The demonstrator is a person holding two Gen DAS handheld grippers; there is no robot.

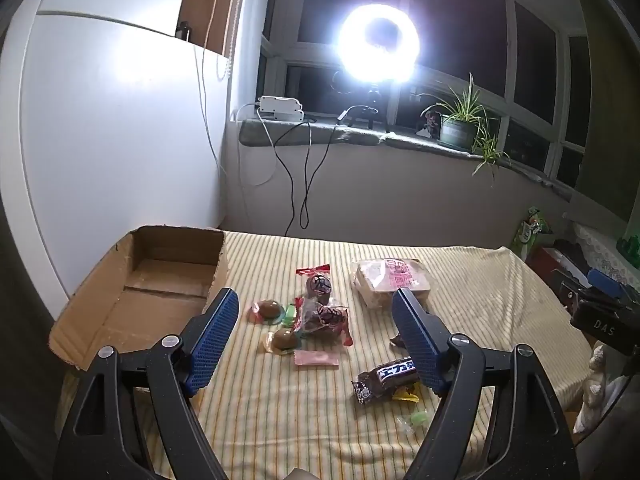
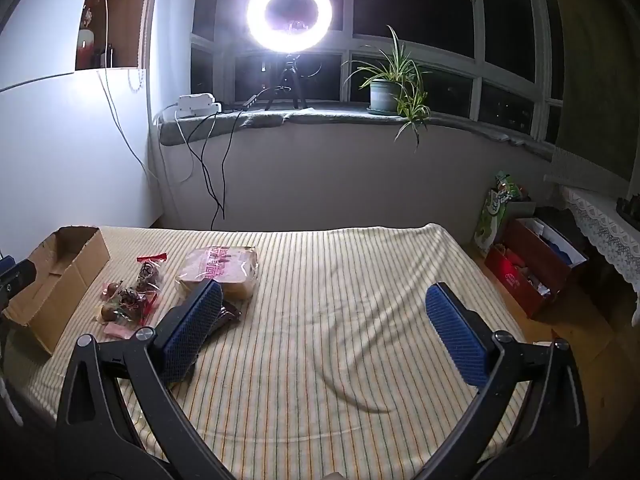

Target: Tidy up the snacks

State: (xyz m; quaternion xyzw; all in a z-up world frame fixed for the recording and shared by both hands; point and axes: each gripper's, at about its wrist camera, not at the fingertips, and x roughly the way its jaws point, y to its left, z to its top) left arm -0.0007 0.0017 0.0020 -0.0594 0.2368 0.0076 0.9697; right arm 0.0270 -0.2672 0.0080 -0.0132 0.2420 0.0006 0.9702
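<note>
Two grippers you are holding above striped cloth (image 2: 340,320), both tilting down. Left gripper (image 1: 314,300) is standing wide, gripping nothing, hovering over snack pile (image 1: 316,312). Right gripper (image 2: 324,292) is gaping at its widest, empty, over bare cloth. Bread pack (image 1: 390,284) is lying right of pile, chocolate bar (image 1: 384,378) nearer you. Cardboard box (image 1: 160,280) is sitting at left, open.

A table under a yellow striped cloth (image 1: 280,412). On it, at the left, an open cardboard box (image 1: 140,292). Beside the box, small wrapped candies (image 1: 320,312) in a bunch. Behind them, a bag of bread (image 1: 390,282). Nearer, a dark chocolate bar (image 1: 384,380).
</note>
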